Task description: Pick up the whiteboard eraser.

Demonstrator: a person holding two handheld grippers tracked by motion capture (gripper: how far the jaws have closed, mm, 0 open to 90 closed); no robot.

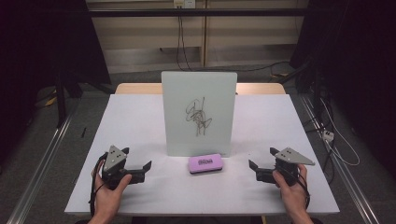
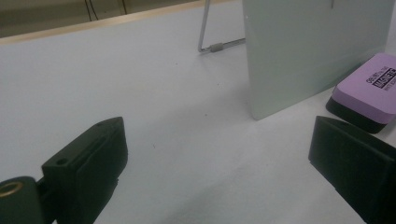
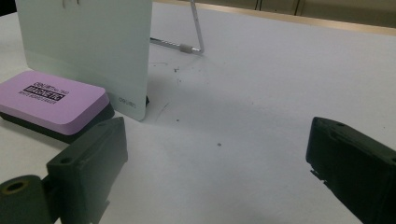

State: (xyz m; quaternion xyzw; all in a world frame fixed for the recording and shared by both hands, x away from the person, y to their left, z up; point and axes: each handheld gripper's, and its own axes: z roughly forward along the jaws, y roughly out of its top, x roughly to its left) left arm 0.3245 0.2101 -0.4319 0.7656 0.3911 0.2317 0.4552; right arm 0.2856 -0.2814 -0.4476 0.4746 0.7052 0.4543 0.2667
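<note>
While flat before whiteboard (image 1: pixel 198 114), eraser (image 1: pixel 205 164) long axis runs left-right.

A lab: dark curtains (image 1: pixel 42 42), floor rails (image 1: pixel 44 158) and loose cables (image 1: pixel 338 140) surround the table (image 1: pixel 135 126).

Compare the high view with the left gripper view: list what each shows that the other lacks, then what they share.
High view alone: the black scribble on the upright white drawing board, both hands, and the open right gripper.
Left gripper view alone: the board's bent metal wire stand.
Shared: the white table, the board, the purple block eraser with black base, and the open left gripper.
</note>
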